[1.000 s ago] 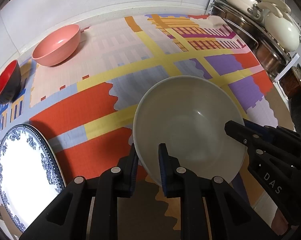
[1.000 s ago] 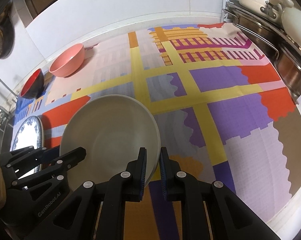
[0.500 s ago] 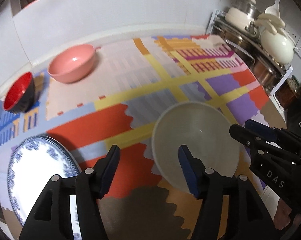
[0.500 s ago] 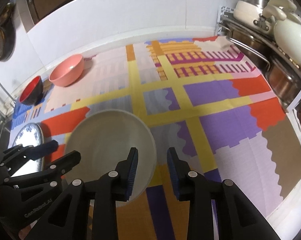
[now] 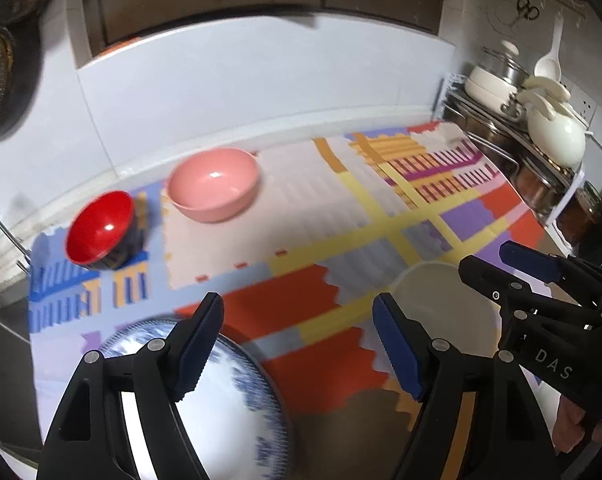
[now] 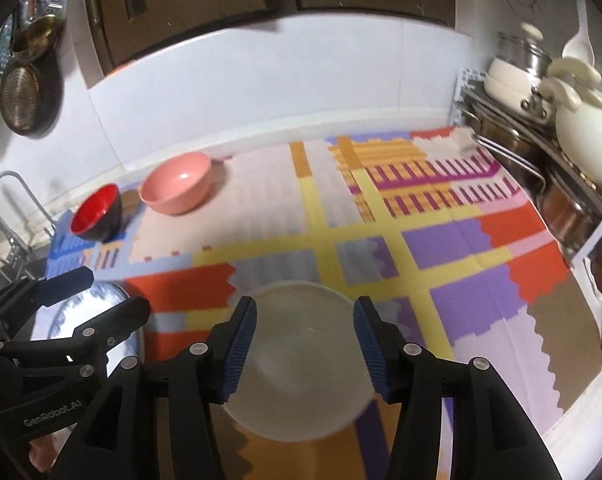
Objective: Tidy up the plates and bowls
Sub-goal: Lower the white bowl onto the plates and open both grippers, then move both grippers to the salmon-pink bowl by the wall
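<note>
Left wrist view showed the left tongs (image 5: 297,344) had let go of the white bowl (image 5: 441,312) they pinched a second earlier; their jaws were opening, empty, above the blue-patterned plate (image 5: 229,412) near the tabletop's front left corner. Beside them the right tongs (image 6: 305,344) had released it too, opening clear of the rim. The bowl sat alone by the front edge, apparently placed.

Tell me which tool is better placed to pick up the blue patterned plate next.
Left. The left tool, jaws opening and empty, hangs right over the blue patterned plate; the right tool sits over the white bowl.
</note>
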A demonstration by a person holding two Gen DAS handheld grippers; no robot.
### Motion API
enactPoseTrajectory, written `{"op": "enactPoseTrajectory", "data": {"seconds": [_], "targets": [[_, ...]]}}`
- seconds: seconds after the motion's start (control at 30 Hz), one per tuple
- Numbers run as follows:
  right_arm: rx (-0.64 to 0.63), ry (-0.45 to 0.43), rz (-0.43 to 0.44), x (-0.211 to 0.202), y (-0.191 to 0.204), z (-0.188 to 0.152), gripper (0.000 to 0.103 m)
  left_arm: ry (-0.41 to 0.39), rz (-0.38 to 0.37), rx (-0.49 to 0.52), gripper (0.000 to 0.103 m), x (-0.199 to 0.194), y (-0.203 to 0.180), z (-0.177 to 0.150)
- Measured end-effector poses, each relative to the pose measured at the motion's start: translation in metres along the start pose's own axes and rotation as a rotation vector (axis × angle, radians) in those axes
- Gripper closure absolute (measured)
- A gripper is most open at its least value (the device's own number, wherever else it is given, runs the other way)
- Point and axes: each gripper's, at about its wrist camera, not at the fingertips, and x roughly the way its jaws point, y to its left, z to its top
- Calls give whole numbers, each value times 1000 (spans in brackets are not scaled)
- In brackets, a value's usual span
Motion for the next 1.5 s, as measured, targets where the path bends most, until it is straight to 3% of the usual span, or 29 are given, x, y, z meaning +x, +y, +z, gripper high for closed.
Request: {"op": "enactPoseTrajectory", "data": {"seconds": [0.43, 0.73, 1.07, 1.5], "targets": [[-4, -66, 63, 2, 63, 45, 50, -98, 79, 12, 21, -19, 63, 34], [-40, -50, 108, 23, 98, 83, 50, -149, 128, 29, 21, -8, 99, 61], [-51, -12, 100, 66, 123, 122, 50, -112, 125, 19, 21, 35, 134, 88], [-49, 100, 95, 142, 135, 158, 50, 13, 128, 5, 22, 128, 157, 111]]}}
